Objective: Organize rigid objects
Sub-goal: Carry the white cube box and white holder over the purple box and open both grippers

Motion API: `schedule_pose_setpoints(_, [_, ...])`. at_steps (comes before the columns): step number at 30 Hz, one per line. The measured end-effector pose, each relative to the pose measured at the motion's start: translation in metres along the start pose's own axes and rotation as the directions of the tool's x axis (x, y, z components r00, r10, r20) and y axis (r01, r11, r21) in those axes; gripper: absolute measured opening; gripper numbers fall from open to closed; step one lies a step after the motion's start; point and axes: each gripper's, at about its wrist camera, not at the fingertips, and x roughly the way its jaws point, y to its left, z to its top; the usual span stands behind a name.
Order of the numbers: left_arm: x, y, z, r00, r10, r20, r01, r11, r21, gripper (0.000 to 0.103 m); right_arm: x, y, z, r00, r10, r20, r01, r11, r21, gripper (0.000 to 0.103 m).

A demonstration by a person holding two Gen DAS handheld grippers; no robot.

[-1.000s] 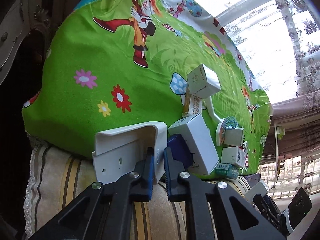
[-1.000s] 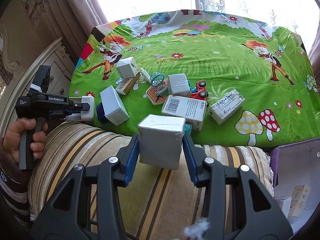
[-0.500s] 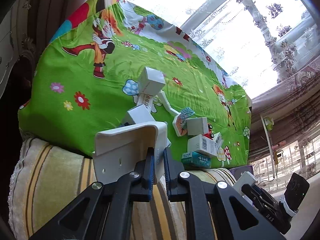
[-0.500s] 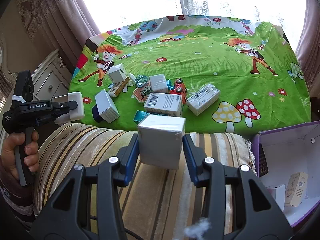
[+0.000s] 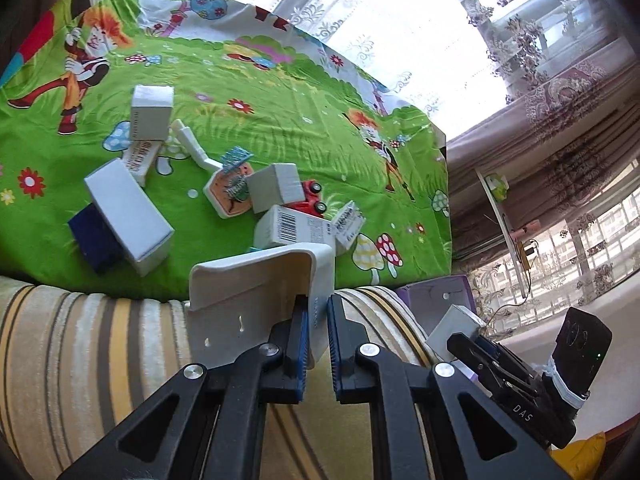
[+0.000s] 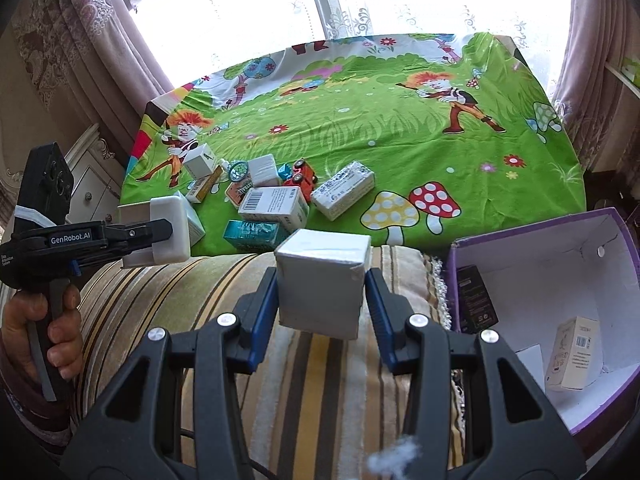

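Now left tongs pinching a white plastic piece, right tongs clamping a white box.

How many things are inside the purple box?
3 show: a black box leaning on the left wall of the purple box, a cream carton standing at the right, and a white piece beside it. The near wall may hide more.
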Motion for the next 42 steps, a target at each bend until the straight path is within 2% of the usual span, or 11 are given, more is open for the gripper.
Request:
schedule_pose_setpoints(11, [0.046, -0.08, -0.017, 0.992, -0.065, -0.11, 0.08, 0.987, 0.142, 0.01, -0.029, -0.075, -0.008, 0.994, -0.1, 0.032, 0.095, 0.986, 0.134, 0.048])
schedule_pose_setpoints(19, [0.083, -0.131, -0.035, 0.979, -0.072, -0.192, 0.118, 0.963, 0.243, 0.01, -0.04, -0.126, -0.018, 0.979, -0.202, 0.027, 0.192, 0.959, 0.209, 0.048])
schedule_pose_setpoints(30, [0.128, -0.192, -0.063, 0.953, -0.062, -0.298, 0.174, 0.913, 0.368, 0.01, -0.051, -0.167, -0.031, 0.942, -0.336, 0.003, 0.324, 0.912, 0.252, 0.048])
schedule_pose_setpoints(38, [0.149, -0.23, -0.087, 0.923, -0.059, -0.38, 0.241, 0.86, 0.45, 0.012, -0.061, -0.191, -0.04, 0.934, -0.357, -0.005, 0.341, 0.888, 0.309, 0.048])
schedule_pose_setpoints(39, [0.151, -0.232, -0.089, 0.919, -0.058, -0.391, 0.247, 0.855, 0.456, 0.016, -0.061, -0.193, -0.041, 0.935, -0.355, -0.007, 0.339, 0.887, 0.314, 0.05])
schedule_pose_setpoints(40, [0.154, -0.234, -0.091, 0.915, -0.05, -0.401, 0.249, 0.851, 0.462, 0.028, -0.061, -0.195, -0.043, 0.935, -0.354, -0.009, 0.338, 0.885, 0.32, 0.052])
schedule_pose_setpoints(41, [0.156, -0.236, -0.092, 0.912, -0.04, -0.408, 0.247, 0.848, 0.469, 0.037, -0.062, -0.197, -0.044, 0.935, -0.355, -0.01, 0.338, 0.882, 0.329, 0.061])
schedule_pose_setpoints(42, [0.156, -0.236, -0.094, 0.911, -0.036, -0.41, 0.247, 0.845, 0.474, 0.057, -0.062, -0.199, -0.045, 0.934, -0.356, -0.009, 0.338, 0.878, 0.339, 0.069])
